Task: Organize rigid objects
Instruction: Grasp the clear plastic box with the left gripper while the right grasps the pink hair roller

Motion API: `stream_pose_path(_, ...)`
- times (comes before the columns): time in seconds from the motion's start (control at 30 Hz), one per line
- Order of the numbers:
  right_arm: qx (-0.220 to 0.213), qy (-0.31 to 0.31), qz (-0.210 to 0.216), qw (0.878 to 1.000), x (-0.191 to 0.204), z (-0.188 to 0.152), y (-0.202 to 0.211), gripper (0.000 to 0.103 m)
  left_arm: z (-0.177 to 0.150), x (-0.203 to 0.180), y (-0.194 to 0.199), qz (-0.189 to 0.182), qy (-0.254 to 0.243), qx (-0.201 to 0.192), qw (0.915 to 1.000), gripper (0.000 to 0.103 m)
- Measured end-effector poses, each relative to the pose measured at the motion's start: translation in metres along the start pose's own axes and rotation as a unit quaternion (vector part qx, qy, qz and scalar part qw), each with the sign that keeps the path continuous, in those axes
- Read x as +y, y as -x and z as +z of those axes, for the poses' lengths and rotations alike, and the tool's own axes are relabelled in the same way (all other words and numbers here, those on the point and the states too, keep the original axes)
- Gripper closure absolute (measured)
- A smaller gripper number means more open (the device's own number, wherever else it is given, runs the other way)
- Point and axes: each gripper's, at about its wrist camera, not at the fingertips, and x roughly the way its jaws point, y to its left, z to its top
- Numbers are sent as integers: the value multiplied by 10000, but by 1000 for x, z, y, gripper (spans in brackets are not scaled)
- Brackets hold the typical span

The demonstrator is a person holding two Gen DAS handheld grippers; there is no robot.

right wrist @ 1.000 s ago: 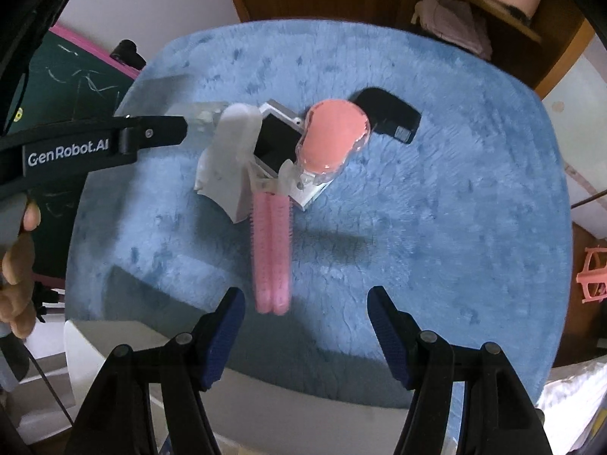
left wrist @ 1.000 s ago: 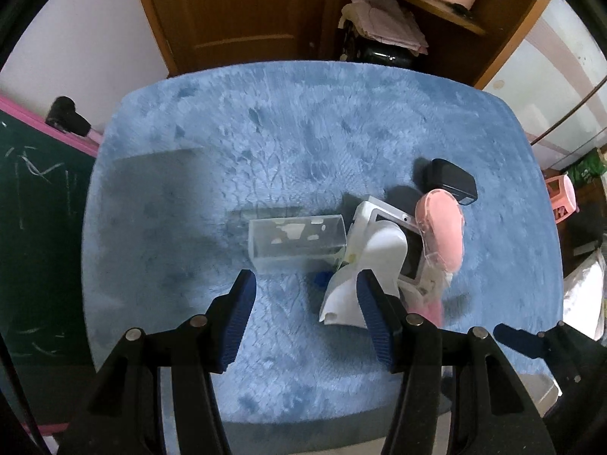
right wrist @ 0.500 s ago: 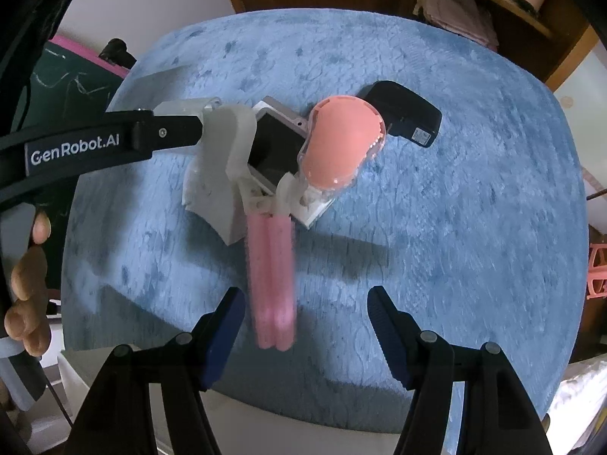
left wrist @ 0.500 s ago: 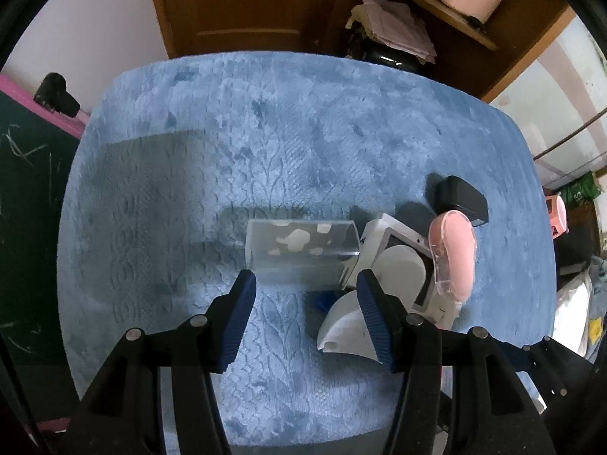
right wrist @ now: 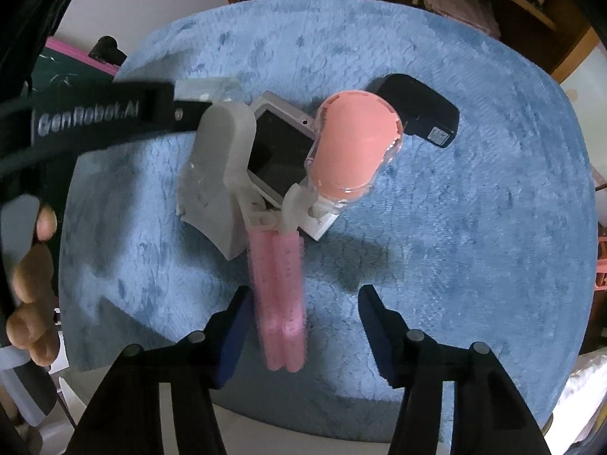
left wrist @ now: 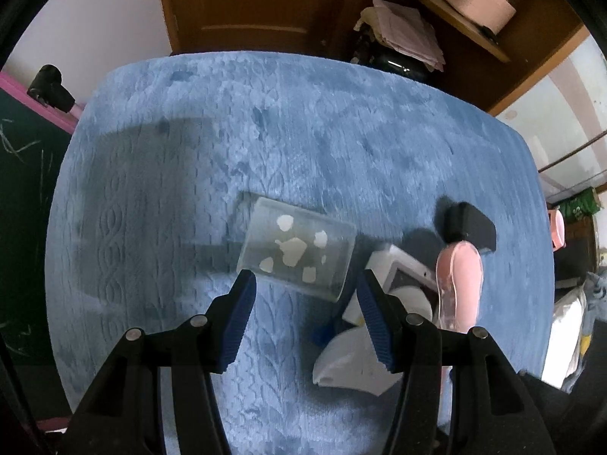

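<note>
A clear plastic box (left wrist: 296,254) with white patches lies on the blue plush cloth (left wrist: 303,132). My left gripper (left wrist: 305,303) hovers over its near edge, open, its fingertips flanking the box's ends without pressing. Right of it sit a white shell piece (left wrist: 353,364), a white-framed screen (right wrist: 277,151), a black adapter (right wrist: 421,113) and a pink brush head (right wrist: 353,144) under a clear cover. The brush's fuzzy pink handle (right wrist: 282,303) lies between the jaws of my right gripper (right wrist: 305,326), which are closing. Its left finger is close to the handle; the right finger stands apart.
A person's hand (right wrist: 34,265) holds the left gripper's black body (right wrist: 95,125). A green chalkboard (left wrist: 22,189) stands at the left. A wooden door (left wrist: 258,7) and a shelf with folded cloths (left wrist: 406,34) lie beyond the table. The cloth's far half is bare.
Both grippers have sunk closer to the table. The clear box now reaches the left fingertips. The right jaws have narrowed around the pink handle.
</note>
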Motion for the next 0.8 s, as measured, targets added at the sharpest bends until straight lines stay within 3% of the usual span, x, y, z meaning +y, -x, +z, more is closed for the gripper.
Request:
stream_pose_path(0.2, 168, -65, 73, 9998, 7, 6, -12, 59, 13, -4, -3, 28, -23, 70, 10000, 44)
stream_pose_path(0.43, 254, -209, 200, 9993, 4, 14, -19, 59, 22, -10, -7, 151, -818, 339, 9960, 44)
stream_pose_path(0.63, 273, -264, 280, 9989, -3, 17, -21, 59, 24, -21, -7, 276, -1888, 407, 9808, 42)
stream_pose_path(0.8, 270, -309, 314, 9987, -16, 13, -17, 59, 28, -25, -11, 295, -2300, 421, 9718, 35)
